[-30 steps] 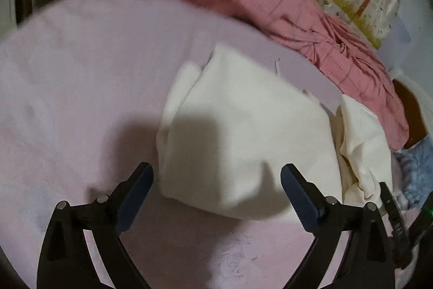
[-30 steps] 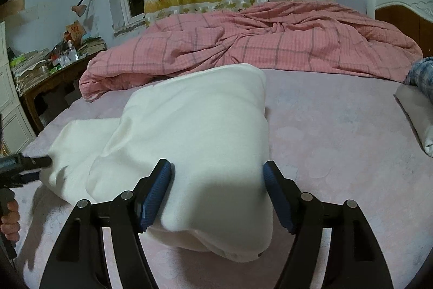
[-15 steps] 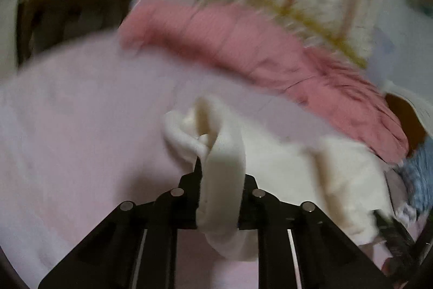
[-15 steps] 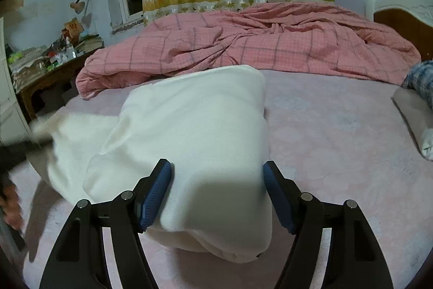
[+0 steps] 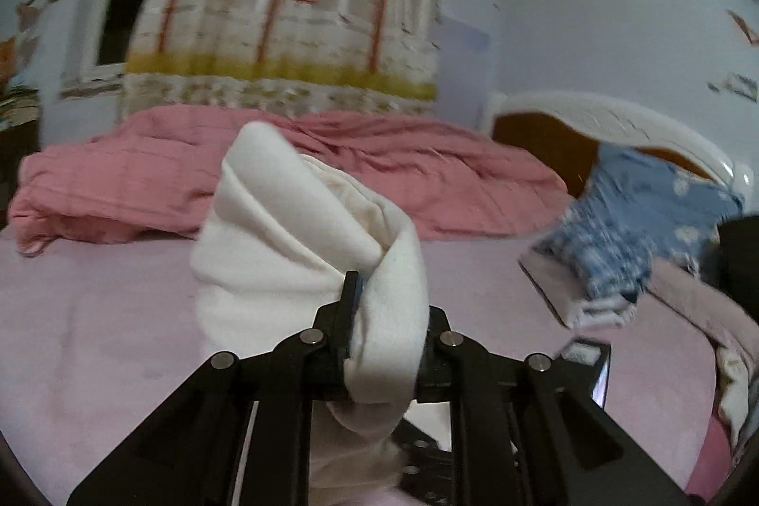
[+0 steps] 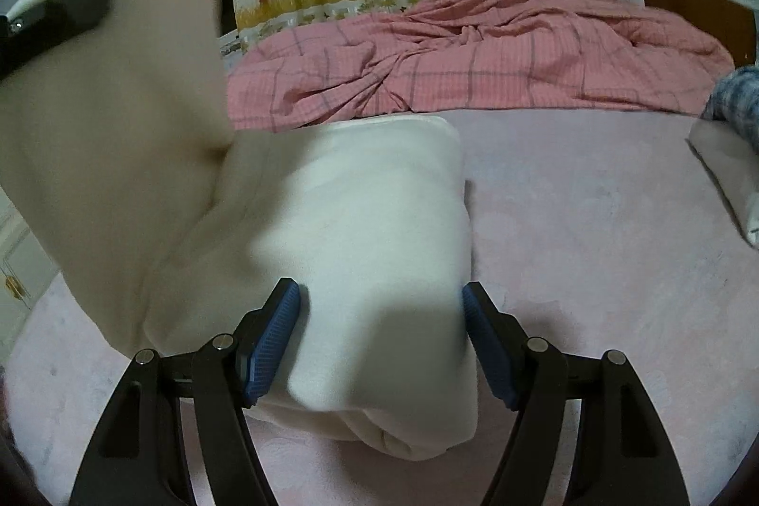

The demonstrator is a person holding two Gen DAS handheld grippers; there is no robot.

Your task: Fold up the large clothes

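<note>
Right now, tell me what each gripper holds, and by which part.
The left gripper is shut on a bunched edge fold of the cream garment, lifting it. The right gripper is open, straddling the folded garment, holding nothing.

Blue floral cloth (image 5: 654,216) blurred; left gripper (image 5: 386,316) fingertips buried in cream garment (image 5: 294,240) — raised flap (image 6: 118,117) smeared.

A cream-white garment (image 6: 370,221), thick and soft, lies partly folded on the pink bed (image 6: 593,221), well short of the bed's far edge. One end (image 5: 303,240) is lifted off the bed and pinched into a bunched roll; in the right wrist view this raised part hangs at the left.
</note>
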